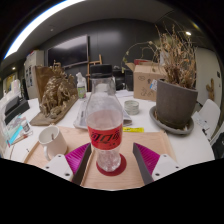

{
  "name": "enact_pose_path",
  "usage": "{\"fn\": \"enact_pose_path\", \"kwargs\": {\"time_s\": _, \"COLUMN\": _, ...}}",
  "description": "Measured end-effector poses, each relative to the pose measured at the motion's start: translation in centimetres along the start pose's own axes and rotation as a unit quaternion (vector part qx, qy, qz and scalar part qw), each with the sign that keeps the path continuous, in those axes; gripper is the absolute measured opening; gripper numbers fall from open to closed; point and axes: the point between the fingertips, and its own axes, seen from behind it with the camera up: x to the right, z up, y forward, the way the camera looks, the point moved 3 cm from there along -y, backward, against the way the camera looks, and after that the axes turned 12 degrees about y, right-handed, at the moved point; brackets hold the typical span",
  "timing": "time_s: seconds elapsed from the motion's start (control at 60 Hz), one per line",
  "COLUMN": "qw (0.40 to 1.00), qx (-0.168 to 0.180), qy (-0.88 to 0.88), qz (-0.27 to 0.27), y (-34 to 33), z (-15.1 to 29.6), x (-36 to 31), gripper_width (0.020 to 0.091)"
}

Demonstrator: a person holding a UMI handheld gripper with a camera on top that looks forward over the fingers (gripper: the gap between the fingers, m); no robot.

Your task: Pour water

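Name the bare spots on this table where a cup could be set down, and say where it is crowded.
Free: the tan board right of the bottle, and the tabletop below the plant pot. Crowded: behind the bottle, and left, by the white cup. The bottle stands between the claw fingers.

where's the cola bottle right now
In the gripper view, the cola bottle stands upright on a red coaster between the hand-held gripper fingers, with a white cup at its left.
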Motion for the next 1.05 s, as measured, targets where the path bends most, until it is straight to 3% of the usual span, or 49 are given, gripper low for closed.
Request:
{"fn": "enact_pose_path", "kwargs": {"time_s": 0.283, "qw": 0.997, "qx": -0.002, "qy": -0.014, "qz": -0.071, "y": -16.7, "z": 0.9, "x": -4.6, "gripper_width": 0.0850}}
{"fn": "enact_pose_path", "kwargs": {"time_s": 0.583, "qw": 0.993, "qx": -0.003, "qy": -0.001, "qz": -0.121, "y": -33.9, "z": -3.9, "x": -14.0, "gripper_width": 0.0853}}
{"fn": "enact_pose_path", "kwargs": {"time_s": 0.8, "qw": 0.990, "qx": -0.001, "qy": 0.002, "qz": -0.142, "y": -39.1, "z": -6.7, "x": -17.7, "gripper_width": 0.0855}}
{"fn": "enact_pose_path", "kwargs": {"time_s": 1.05, "qw": 0.988, "qx": -0.005, "qy": 0.004, "qz": -0.152, "y": -40.3, "z": -7.7, "x": -18.9, "gripper_width": 0.0854}}
